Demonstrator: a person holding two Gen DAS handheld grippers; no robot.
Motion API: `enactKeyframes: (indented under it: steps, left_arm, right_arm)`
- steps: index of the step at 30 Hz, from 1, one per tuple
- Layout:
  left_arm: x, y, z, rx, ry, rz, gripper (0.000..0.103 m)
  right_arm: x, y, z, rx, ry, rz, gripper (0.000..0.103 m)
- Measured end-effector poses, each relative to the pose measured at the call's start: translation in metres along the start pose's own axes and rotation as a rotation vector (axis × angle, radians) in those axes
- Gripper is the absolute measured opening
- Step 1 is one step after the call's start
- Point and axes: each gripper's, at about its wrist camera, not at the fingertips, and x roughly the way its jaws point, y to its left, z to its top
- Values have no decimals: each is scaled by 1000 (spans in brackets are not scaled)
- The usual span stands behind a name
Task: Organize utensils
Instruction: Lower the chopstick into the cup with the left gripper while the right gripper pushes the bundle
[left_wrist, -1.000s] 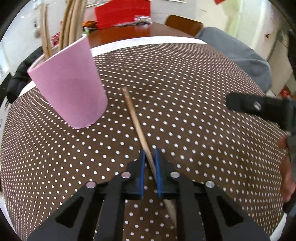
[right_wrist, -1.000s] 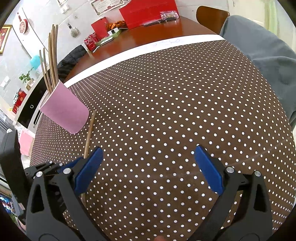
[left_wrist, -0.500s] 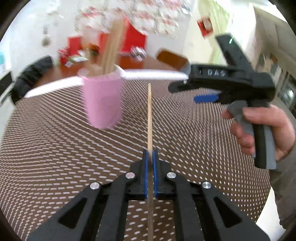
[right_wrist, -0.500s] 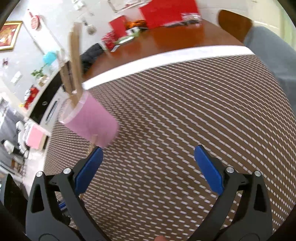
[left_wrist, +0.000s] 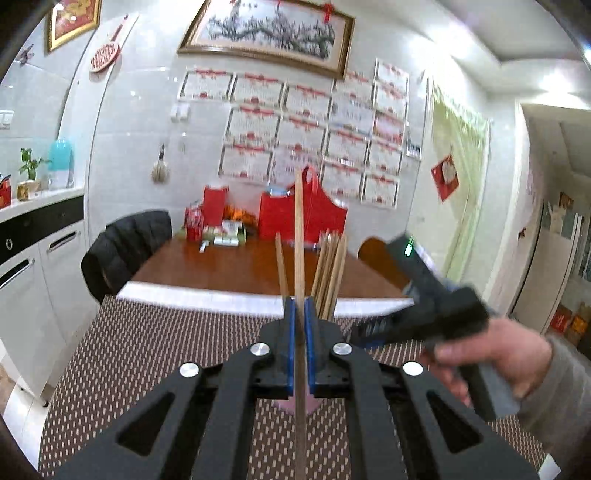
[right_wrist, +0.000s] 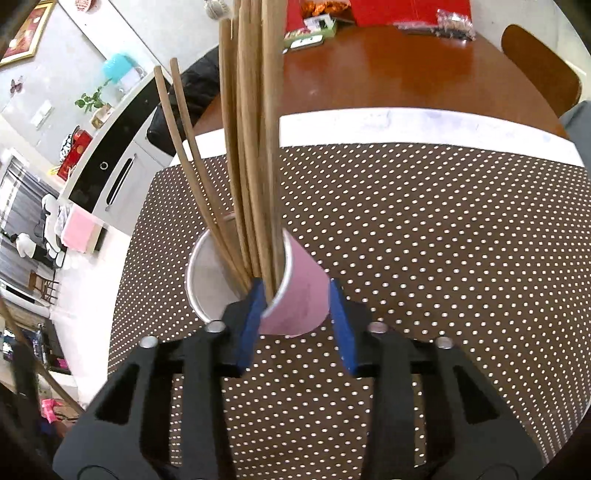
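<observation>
A single wooden chopstick (left_wrist: 299, 236) is clamped upright between the blue pads of the left gripper (left_wrist: 300, 332), which is held level above the polka-dot tablecloth (left_wrist: 147, 354). The right gripper (right_wrist: 295, 295), gripped in the person's right hand (left_wrist: 491, 358), is angled down at one pink cup (right_wrist: 295, 295), its fingers (right_wrist: 341, 325) spread on either side of the cup's wall, with contact impossible to confirm. At least six chopsticks (right_wrist: 255, 147) are seen standing in that cup, leaning against its rim.
</observation>
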Motion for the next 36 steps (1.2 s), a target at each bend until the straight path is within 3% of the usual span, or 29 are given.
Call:
enactKeyframes:
  steps: [2,9,12,17,28,36]
  left_arm:
    - [9,-4,14,0,-29,-7,5]
    - [28,-8,49,-8,-107,-34,5]
    - [30,-8,57,-29,-147,-48,5]
    - [30,-11,65,-74,-203,-82,5]
    - [27,-33,52,-122,-330,-154,5]
    - [52,-31,18,-120,-339,-150,5]
  right_arm:
    - [7,9,6,-10,23,-8,20]
    - [20,29,21,-76,93,-91,14]
    - [19,29,19,-86,117,-92,6]
    - [8,23,3,-107,132,-88,6]
    - [-10,30,-35,-187,137,-85,7]
    - [-15,30,-41,-173,111,-73,7]
